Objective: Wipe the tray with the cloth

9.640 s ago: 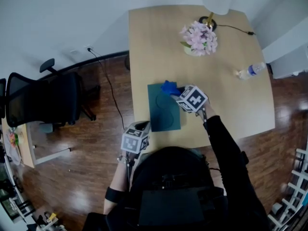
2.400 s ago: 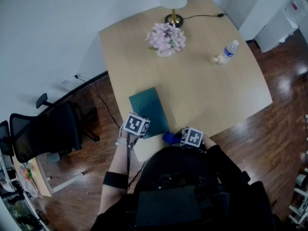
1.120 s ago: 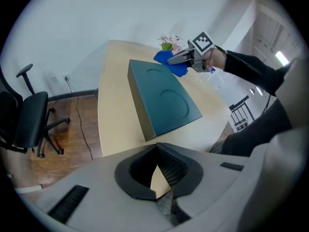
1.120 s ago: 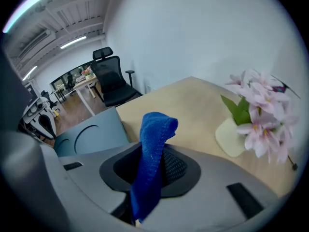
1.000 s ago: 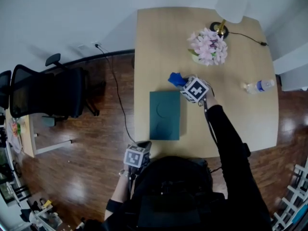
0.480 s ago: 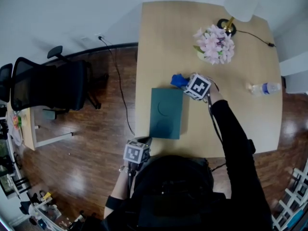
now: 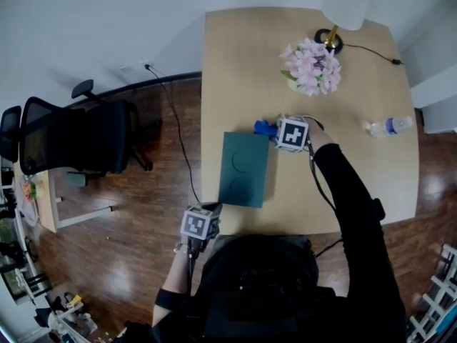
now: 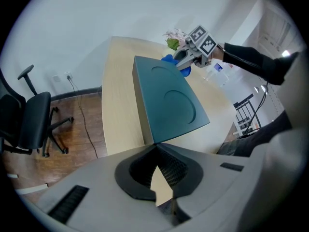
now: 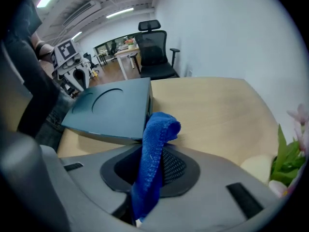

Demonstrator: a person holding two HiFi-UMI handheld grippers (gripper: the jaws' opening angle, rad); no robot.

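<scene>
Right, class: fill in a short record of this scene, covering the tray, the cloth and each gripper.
Tray: dark teal, flat on the table
Cloth: blue, by the tray's far right corner
Right gripper: shut on the cloth
Left gripper: shut, empty, by the tray's near left corner

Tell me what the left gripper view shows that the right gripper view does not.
Only the left gripper view: the bottle and the right gripper seen from outside. Only the right gripper view: ceiling lights, a far desk and the left gripper seen from outside. Both: the tray, the cloth, the table, a chair and flowers.
</scene>
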